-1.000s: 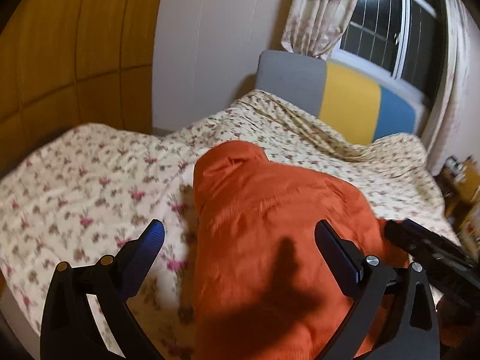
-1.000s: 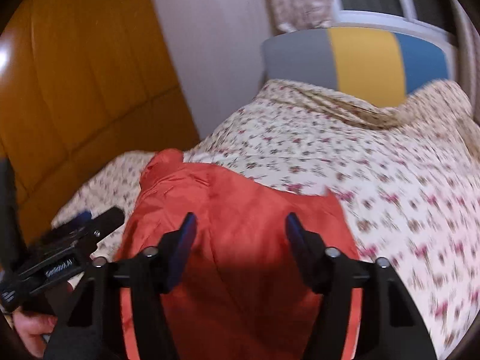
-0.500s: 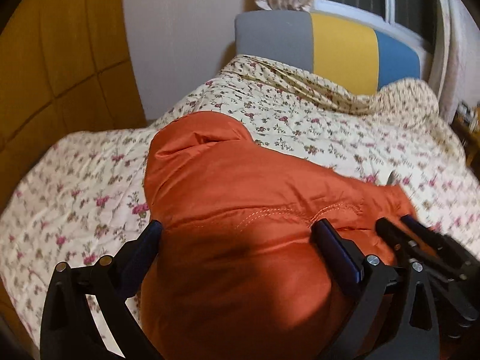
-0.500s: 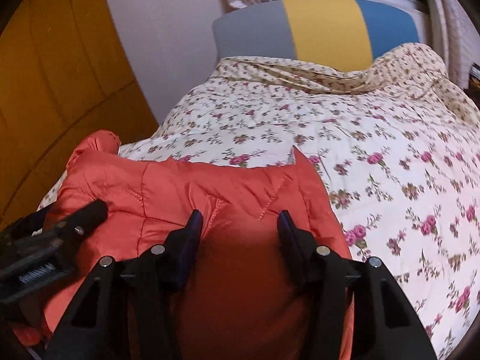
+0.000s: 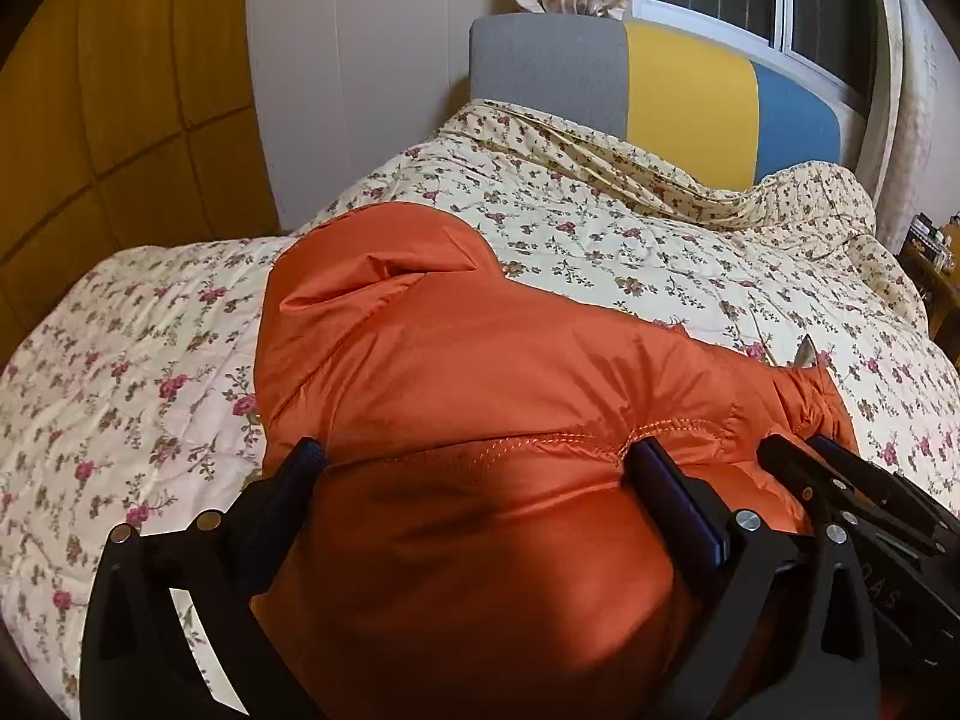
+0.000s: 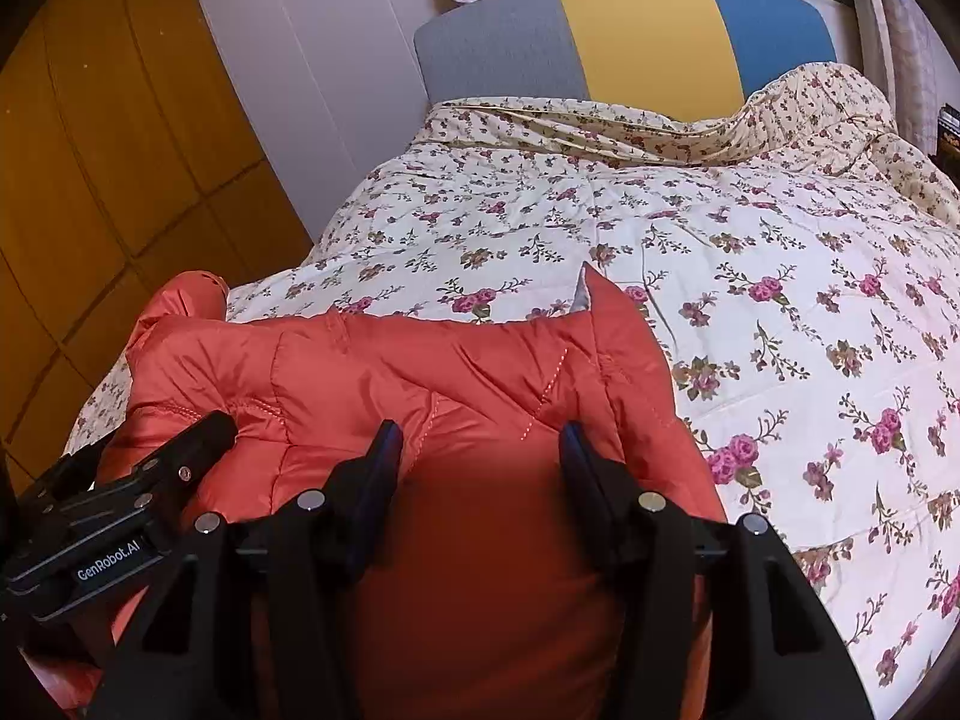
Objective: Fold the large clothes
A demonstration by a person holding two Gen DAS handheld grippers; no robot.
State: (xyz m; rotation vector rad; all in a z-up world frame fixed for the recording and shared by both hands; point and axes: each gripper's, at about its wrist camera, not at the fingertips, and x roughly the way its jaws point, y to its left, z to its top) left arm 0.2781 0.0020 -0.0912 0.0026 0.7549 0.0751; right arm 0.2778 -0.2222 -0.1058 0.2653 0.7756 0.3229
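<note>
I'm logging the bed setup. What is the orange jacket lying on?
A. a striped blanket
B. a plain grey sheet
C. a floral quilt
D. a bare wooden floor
C: the orange jacket lies on a cream floral quilt that covers the bed.

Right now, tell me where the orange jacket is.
The orange jacket lies on the floral bedspread at the near end of the bed, bulging between both grippers' fingers in each wrist view.
</note>
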